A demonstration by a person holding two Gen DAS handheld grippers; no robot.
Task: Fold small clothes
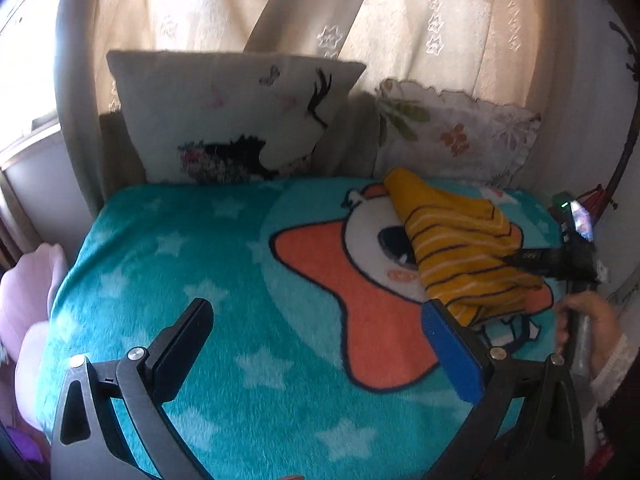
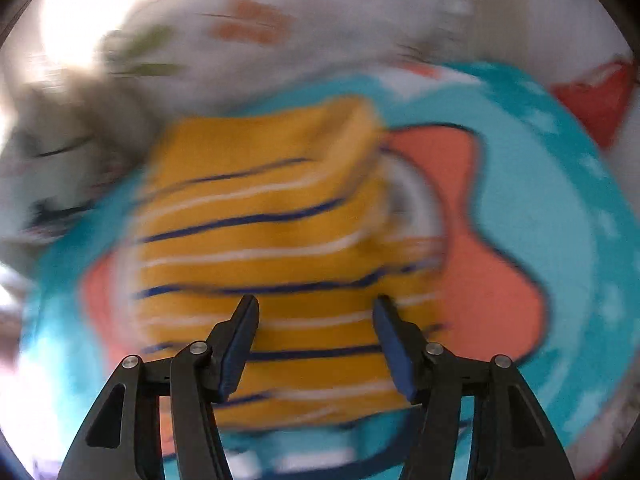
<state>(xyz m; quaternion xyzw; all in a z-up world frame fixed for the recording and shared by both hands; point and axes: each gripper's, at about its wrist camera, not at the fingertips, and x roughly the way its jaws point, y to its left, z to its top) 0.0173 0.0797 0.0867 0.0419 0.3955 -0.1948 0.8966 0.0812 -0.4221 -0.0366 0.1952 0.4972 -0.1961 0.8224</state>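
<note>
A small yellow garment (image 1: 460,248) with navy and white stripes lies folded and bunched on a turquoise star blanket (image 1: 192,264), at the right. My left gripper (image 1: 316,316) is open and empty above the blanket, its right finger just left of the garment's near edge. My right gripper (image 1: 536,258) reaches in from the right over the garment. In the blurred right wrist view its fingers are apart over the garment (image 2: 272,248), and the right gripper (image 2: 316,320) holds nothing.
The blanket shows an orange star character (image 1: 360,280). A white embroidered pillow (image 1: 240,120) and a floral pillow (image 1: 452,128) lean against the curtains (image 1: 360,8) behind. Pink bedding (image 1: 24,312) lies at the left edge. A hand (image 1: 588,324) holds the right gripper's handle.
</note>
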